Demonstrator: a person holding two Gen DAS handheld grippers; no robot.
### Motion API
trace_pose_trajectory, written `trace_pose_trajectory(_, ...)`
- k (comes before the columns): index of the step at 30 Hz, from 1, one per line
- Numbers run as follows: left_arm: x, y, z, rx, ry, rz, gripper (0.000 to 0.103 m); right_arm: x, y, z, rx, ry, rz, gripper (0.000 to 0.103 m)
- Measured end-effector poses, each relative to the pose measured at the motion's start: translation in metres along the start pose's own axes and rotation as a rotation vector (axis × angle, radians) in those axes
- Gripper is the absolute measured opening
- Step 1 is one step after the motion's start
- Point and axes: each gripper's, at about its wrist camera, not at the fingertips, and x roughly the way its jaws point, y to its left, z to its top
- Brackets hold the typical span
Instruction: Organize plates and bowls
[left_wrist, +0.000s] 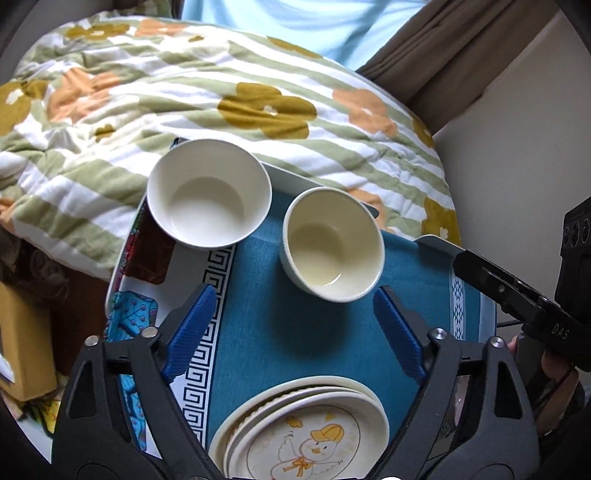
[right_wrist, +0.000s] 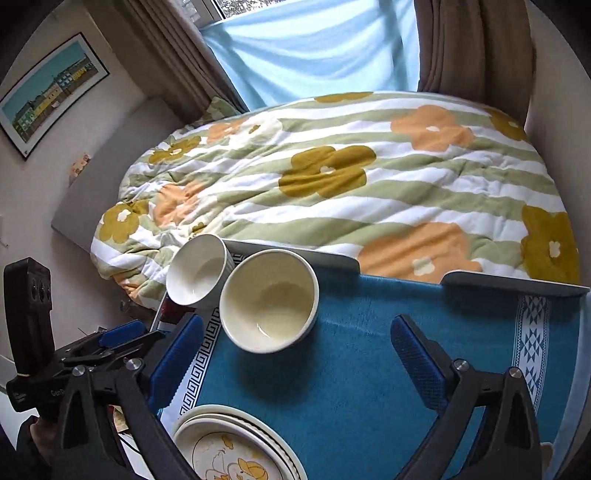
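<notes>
In the left wrist view, the left gripper (left_wrist: 293, 332) is hanging over a blue mat (left_wrist: 258, 332) on a small table (left_wrist: 436, 242); its 2 blue fingers (left_wrist: 192, 332) are standing wide apart and nothing is lying between them; they are touching no dish. Beyond the fingertips 2 bowls are sitting upright and empty: the white bowl (left_wrist: 208, 192) at the far left corner, partly off the mat, and the cream bowl (left_wrist: 332, 243) just to its right, on the mat; the 2 are near but I cannot tell if they are touching. A stack of plates (left_wrist: 303, 428) is lying at the near edge, the top one showing a duck drawing. The right gripper (left_wrist: 517, 299) is entering from the right edge; its jaws are not showing here. A flowered quilt (left_wrist: 221, 92) is lying behind the table.

In the right wrist view, the right gripper (right_wrist: 295, 362) is hanging over the bare mat (right_wrist: 351, 369), its jaws also spread wide and holding nothing. The cream bowl (right_wrist: 269, 299) is sitting ahead on the left, the white bowl (right_wrist: 197, 275) just behind it; the plates (right_wrist: 229, 443) are lying at the bottom left. The left gripper (right_wrist: 122, 334) is showing at the left, seen from the side.
</notes>
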Motion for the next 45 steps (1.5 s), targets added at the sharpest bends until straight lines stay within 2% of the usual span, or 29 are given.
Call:
trace_pose_trajectory(3, 0.031, 0.006, 0.009, -0.006, 0.049, -0.007, 0.068, 0.034, -0.004, 0.001, 0.049, 0.066, -0.049, 0.090)
trace_pose_trajectory(4, 0.038, 0.007, 0.012, -0.003, 0.060, -0.011, 0.065, 0.043, -0.006, 0.002, 0.067, 0.082, -0.048, 0.085)
trace_pose_trajectory(9, 0.068, 0.000, 0.023, 0.031, 0.090, -0.014, 0.064, 0.077, -0.010, 0.001, 0.106, 0.150, -0.065, 0.063)
trace_pose_trajectory(11, 0.077, 0.000, 0.027, 0.041, 0.102, -0.003, 0.049, 0.087, -0.012, 0.001, 0.118, 0.165, -0.065, 0.058)
trace_pose_trajectory(15, 0.090, 0.001, 0.032, 0.039, 0.124, -0.005, 0.036, 0.095, -0.015, -0.002, 0.130, 0.173, -0.062, 0.047)
trace_pose_trajectory(16, 0.092, 0.002, 0.034, 0.042, 0.124, 0.002, 0.032, 0.098, -0.015, -0.001, 0.134, 0.175, -0.059, 0.041)
trace_pose_trajectory(17, 0.094, 0.003, 0.035, 0.045, 0.124, 0.009, 0.027, 0.100, -0.016, -0.002, 0.139, 0.179, -0.054, 0.034)
trace_pose_trajectory(19, 0.097, 0.004, 0.037, 0.043, 0.130, 0.008, 0.016, 0.105, -0.016, -0.002, 0.146, 0.192, -0.043, 0.030)
trace_pose_trajectory(23, 0.099, 0.002, 0.038, 0.053, 0.129, 0.014, 0.013, 0.108, -0.015, -0.003, 0.152, 0.193, -0.023, 0.014)
trace_pose_trajectory(30, 0.096, -0.004, 0.035, 0.077, 0.115, 0.043, 0.013, 0.107, -0.009, -0.002, 0.139, 0.190, -0.019, 0.014)
trace_pose_trajectory(35, 0.080, -0.013, 0.034, 0.090, 0.088, 0.063, 0.013, 0.094, -0.004, -0.001, 0.121, 0.162, -0.006, 0.014)
trace_pose_trajectory(40, 0.052, -0.031, 0.028, 0.116, 0.065, 0.046, 0.013, 0.061, -0.004, 0.001, 0.105, 0.120, 0.003, 0.014)
trace_pose_trajectory(45, 0.016, -0.066, 0.008, 0.152, 0.017, 0.049, 0.013, 0.012, -0.007, -0.006, 0.081, 0.067, 0.009, 0.014)
